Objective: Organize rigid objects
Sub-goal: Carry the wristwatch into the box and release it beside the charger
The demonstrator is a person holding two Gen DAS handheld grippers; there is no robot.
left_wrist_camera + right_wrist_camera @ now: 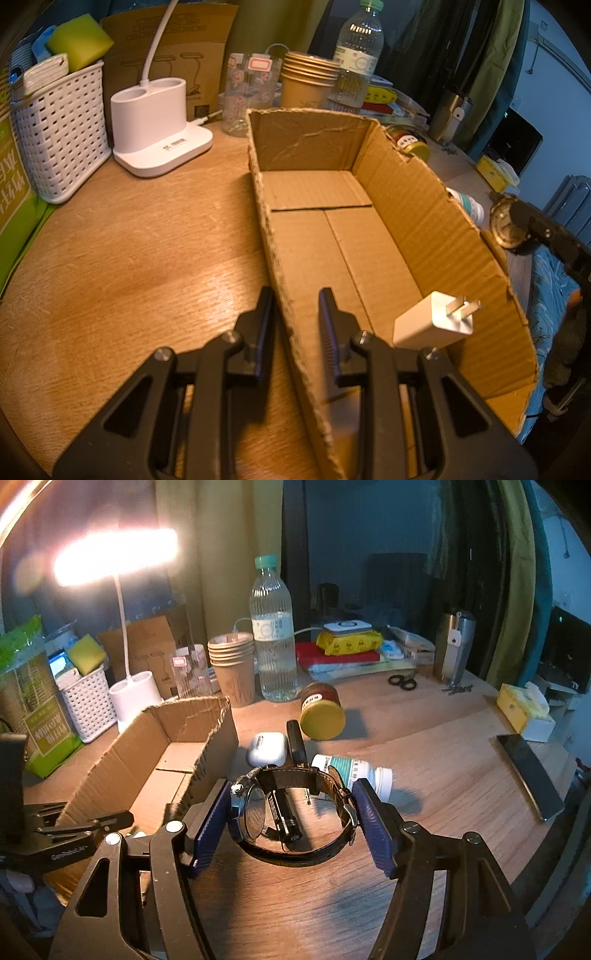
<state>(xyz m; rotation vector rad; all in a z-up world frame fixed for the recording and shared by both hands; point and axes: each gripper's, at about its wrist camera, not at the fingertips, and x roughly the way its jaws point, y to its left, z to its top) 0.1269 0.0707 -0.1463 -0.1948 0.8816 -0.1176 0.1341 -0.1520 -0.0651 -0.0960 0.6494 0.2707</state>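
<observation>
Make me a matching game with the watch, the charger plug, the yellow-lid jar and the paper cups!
Things:
1. watch
2. charger plug
3. yellow-lid jar
4. paper cups

Places:
A. lying on its side on the table
B. inside the cardboard box
C. between the right gripper fingers
D. stacked beside the water bottle

Pairs: 1-C, 2-B, 3-A, 4-D
</observation>
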